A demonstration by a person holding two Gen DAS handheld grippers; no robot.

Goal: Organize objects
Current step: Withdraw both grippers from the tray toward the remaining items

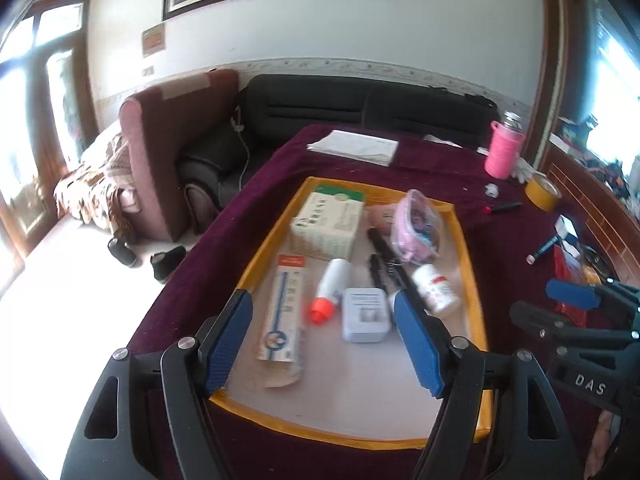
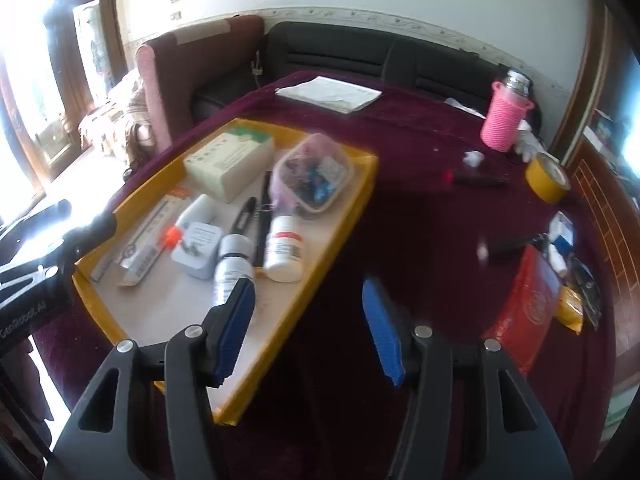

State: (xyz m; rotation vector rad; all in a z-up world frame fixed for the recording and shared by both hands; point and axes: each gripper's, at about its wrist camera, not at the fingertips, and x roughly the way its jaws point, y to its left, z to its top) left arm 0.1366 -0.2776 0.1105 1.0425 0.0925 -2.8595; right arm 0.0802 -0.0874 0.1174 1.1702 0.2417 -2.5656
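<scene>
A yellow-rimmed tray (image 1: 474, 280) (image 2: 352, 196) lies on the maroon tablecloth. It holds a white-green box (image 1: 328, 220) (image 2: 230, 164), a toothpaste box (image 1: 282, 312), an orange-capped white bottle (image 1: 330, 290), a white adapter (image 1: 365, 314) (image 2: 197, 249), a white pill bottle (image 1: 435, 290) (image 2: 284, 254), a black stick (image 1: 394, 260), a small bottle (image 2: 233, 268) and a pink clear pouch (image 1: 418, 224) (image 2: 312, 172). My left gripper (image 1: 322, 344) hangs open and empty above the tray's near end. My right gripper (image 2: 308, 326) is open and empty over the tray's right rim; it also shows in the left wrist view (image 1: 556, 302).
On the cloth right of the tray: a pink-sleeved flask (image 2: 505, 114), yellow tape roll (image 2: 547, 178), black marker with red tip (image 2: 478, 179), dark pen (image 2: 508, 246), red packet (image 2: 528, 300), small boxes (image 2: 560, 232). Papers (image 2: 330, 93) lie at the far side. Sofas (image 1: 360, 108) stand behind.
</scene>
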